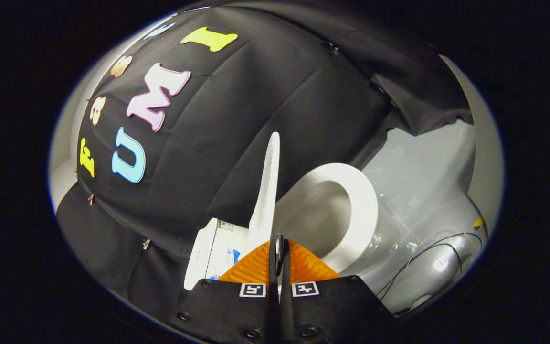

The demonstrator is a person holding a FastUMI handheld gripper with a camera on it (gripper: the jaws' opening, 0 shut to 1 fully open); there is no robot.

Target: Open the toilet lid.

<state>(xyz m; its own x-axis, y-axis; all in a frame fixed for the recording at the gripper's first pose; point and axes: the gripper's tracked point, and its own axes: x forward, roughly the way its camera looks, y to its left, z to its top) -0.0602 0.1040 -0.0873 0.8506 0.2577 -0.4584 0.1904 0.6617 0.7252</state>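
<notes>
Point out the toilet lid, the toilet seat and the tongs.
toilet lid [266,191]: gripper view, on its raised edge, just ahead of the tongs.
toilet seat [363,210]: gripper view, on the ring's far side.
tongs [279,248]: gripper view, midway between the closed tips.

Gripper [279,244] fingers pressed together, tips just below lower edge of toilet lid [266,186]. Lid raised, seen edge-on, just ahead of fingers. Toilet seat [358,210] right of lid, down on bowl [320,222]. Tank [210,255] left of lid, against booth wall [237,143]. Wall behind lid and seat. Cables [428,260] on floor [423,181] right of bowl.
</notes>
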